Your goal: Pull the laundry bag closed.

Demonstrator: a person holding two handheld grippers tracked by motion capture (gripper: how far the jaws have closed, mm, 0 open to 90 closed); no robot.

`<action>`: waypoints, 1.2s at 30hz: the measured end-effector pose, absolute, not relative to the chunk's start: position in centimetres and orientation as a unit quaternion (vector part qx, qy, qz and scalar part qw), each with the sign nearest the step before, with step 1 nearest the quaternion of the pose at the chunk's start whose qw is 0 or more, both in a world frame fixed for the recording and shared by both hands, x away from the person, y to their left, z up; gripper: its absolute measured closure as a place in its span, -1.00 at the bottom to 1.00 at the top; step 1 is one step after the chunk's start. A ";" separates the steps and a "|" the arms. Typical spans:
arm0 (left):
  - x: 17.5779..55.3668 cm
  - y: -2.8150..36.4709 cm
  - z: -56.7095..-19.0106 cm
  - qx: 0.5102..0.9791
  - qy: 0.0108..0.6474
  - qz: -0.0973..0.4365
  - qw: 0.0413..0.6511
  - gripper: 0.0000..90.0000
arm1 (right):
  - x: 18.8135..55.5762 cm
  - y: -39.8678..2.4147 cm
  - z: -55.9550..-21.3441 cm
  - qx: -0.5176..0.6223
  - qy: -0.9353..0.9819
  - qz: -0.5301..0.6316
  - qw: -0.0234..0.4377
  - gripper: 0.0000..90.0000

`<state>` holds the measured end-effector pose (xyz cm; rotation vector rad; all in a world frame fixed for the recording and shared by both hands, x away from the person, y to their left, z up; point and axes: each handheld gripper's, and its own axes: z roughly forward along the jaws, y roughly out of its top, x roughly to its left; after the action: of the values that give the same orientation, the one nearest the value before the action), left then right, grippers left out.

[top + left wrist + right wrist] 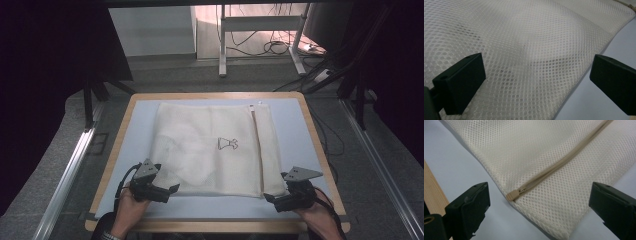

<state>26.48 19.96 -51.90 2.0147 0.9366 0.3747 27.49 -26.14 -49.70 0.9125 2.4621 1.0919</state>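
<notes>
Both sets of fingers stand wide apart with nothing between them — the left gripper [172,188] at the near left corner of the mesh bag [210,150], the right gripper [268,198] at its near right corner, beside the zipper pull [513,194]. The bag lies flat in the middle of the surface [295,125] — a small dark print on its top, the zipper running near to far along its right side.

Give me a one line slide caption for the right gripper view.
Open right gripper poised over the zipper pull at the near corner of a cream mesh laundry bag.
</notes>
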 end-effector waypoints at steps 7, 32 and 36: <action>26.5 19.9 -51.9 0.808 0.375 0.149 0.429 -1.00 | 27.5 -25.7 -49.6 0.314 0.851 0.393 0.152 -0.92; 26.6 19.6 -51.9 0.813 0.371 0.148 0.424 -1.00 | 27.4 -24.0 -49.3 0.295 0.868 0.344 0.206 -0.45; 26.6 19.6 -51.9 0.813 0.370 0.148 0.424 -1.00 | 27.5 -24.2 -49.2 0.287 0.868 0.346 0.210 -0.27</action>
<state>26.64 19.62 -51.94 2.0351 0.9252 0.3701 27.53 -24.19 -49.18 0.7988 2.4139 0.9632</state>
